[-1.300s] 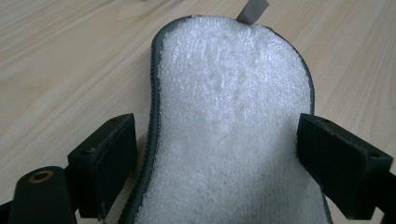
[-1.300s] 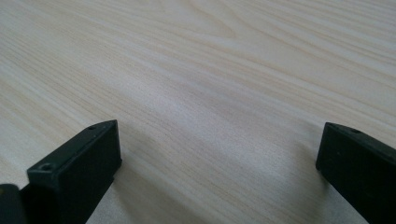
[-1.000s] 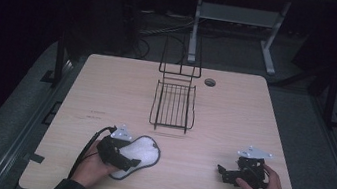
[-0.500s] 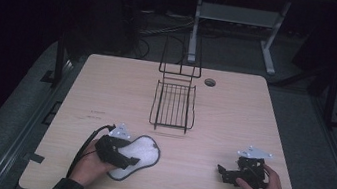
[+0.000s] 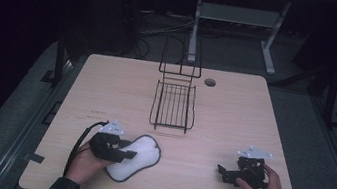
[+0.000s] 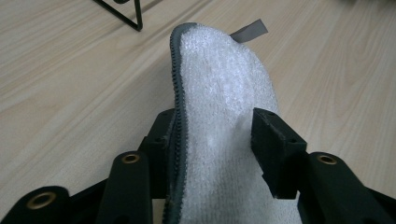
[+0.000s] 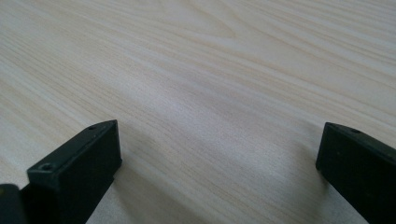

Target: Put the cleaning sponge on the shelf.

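While the left gripper [image 6: 212, 140] closes on it, white fluffy pad [image 6: 219, 93], grey-edged, apparently buckled, right gripper [image 7: 219, 154] wide.

- The pad [image 6: 219, 107] is white cloth with a nubbly, rough pile, edged in dark grey stitched binding.
- The desk [image 7: 196, 70] is pale wood-grain, smooth and matt.
- The rack [image 5: 173, 106] is thin black wire.
- The left tongs [image 6: 212, 140] are matt black plastic with brass-coloured rivets.

The near end of the white pad [image 6: 219, 116] runs off the bottom edge of the left gripper view, where the left tool [image 6: 215, 140] covers its lower flanks. In the high view, the person's forearms are cropped at the bottom edge.
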Tool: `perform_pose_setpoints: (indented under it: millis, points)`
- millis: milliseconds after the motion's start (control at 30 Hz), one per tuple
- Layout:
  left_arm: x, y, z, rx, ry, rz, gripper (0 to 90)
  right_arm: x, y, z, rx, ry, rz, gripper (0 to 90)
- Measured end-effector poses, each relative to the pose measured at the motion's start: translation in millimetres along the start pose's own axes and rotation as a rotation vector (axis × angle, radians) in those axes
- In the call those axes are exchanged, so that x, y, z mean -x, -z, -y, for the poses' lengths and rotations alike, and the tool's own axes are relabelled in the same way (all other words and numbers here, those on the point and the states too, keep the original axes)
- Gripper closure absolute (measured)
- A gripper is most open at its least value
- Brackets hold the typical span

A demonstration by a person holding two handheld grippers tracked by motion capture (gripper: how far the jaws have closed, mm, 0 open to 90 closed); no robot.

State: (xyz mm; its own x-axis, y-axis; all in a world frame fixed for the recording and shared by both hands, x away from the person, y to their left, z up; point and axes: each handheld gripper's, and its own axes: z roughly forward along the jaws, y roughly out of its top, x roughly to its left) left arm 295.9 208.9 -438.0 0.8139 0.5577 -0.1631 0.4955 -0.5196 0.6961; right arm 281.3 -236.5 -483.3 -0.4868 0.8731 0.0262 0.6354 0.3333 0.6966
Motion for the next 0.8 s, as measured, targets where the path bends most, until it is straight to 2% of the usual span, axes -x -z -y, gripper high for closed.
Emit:
perform_pose_setpoints:
  millis: [100, 267, 633, 800]
  points:
    - [-0.3, 3.7, -1.2, 0.008, 0.009, 0.011, 58.3, 0.0, 0.0, 0.0, 0.0, 0.001, 0.0, 0.0]
    - [-2.0, 8.2, -1.6, 0.031, 0.032, 0.031, 61.9, 0.0, 0.0, 0.0, 0.0, -0.001, 0.0, 0.0]
    - [-3.8, 18.6, -5.6, 0.075, 0.056, 0.08, 71.3, -0.2, 0.0, 0.0, 0.0, -0.002, 0.001, 0.0]
    - [-3.8, 22.8, -7.4, 0.084, 0.051, 0.101, 75.3, -0.2, 0.0, 0.0, -0.001, -0.002, 0.001, 0.0]
